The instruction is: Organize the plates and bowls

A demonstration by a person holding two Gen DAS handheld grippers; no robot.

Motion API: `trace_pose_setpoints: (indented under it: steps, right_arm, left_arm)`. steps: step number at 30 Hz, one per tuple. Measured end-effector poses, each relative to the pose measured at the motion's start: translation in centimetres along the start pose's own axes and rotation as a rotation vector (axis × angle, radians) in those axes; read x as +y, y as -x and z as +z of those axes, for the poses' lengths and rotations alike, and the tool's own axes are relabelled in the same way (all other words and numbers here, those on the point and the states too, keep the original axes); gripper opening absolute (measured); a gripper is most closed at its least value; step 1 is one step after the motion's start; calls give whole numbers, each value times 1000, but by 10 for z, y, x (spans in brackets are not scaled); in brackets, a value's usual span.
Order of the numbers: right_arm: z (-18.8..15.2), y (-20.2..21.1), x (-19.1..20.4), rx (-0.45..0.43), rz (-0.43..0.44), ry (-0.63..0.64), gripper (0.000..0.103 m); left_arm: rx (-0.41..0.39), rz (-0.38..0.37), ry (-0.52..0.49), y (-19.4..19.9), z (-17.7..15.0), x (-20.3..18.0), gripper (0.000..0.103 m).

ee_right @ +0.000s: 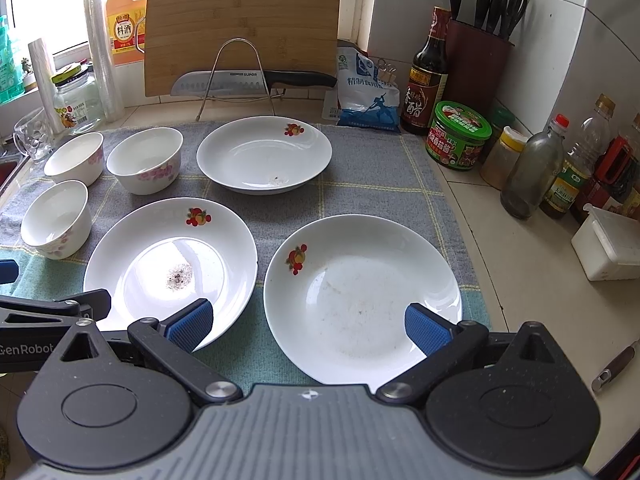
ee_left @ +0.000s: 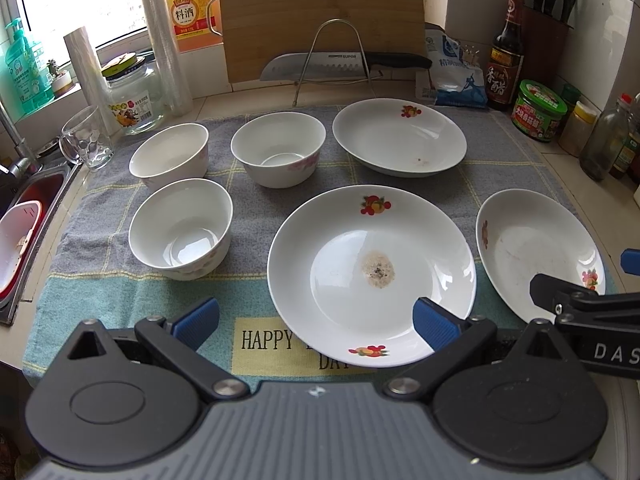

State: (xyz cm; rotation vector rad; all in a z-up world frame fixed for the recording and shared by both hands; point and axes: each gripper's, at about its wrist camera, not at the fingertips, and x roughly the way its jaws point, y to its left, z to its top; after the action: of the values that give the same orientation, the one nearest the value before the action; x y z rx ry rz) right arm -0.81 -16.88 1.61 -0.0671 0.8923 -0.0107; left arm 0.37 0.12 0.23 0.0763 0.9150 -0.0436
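Observation:
Three white plates with fruit prints lie on a grey-green towel (ee_left: 256,204): a middle plate (ee_left: 372,272) (ee_right: 168,268) with a brown stain, a right plate (ee_left: 536,252) (ee_right: 360,296), and a far plate (ee_left: 400,136) (ee_right: 264,154). Three white bowls stand at the left: near (ee_left: 180,228) (ee_right: 54,218), far left (ee_left: 170,156) (ee_right: 74,158), and centre (ee_left: 278,154) (ee_right: 144,164). My left gripper (ee_left: 316,320) is open and empty above the middle plate's near rim. My right gripper (ee_right: 308,324) is open and empty above the right plate's near rim.
A cutting board (ee_right: 240,28), a knife on a wire rack (ee_right: 240,80), bottles and jars (ee_right: 536,168) and a knife block (ee_right: 476,64) line the back and right. A glass mug (ee_left: 84,144) and a sink (ee_left: 24,232) are at the left. A white box (ee_right: 608,244) sits at the right.

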Motion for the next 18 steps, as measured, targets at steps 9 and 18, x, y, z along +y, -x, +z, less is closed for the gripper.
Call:
trace_pose_setpoints:
  steps: [9,18]
  right_arm:
    - [2,1,0,-3,1,1,103]
    - [2,4,-1,-13,1,0,103]
  left_arm:
    - [-4,2,-2,1,3,1,102]
    - [-14,3,-12,3,2,0,102]
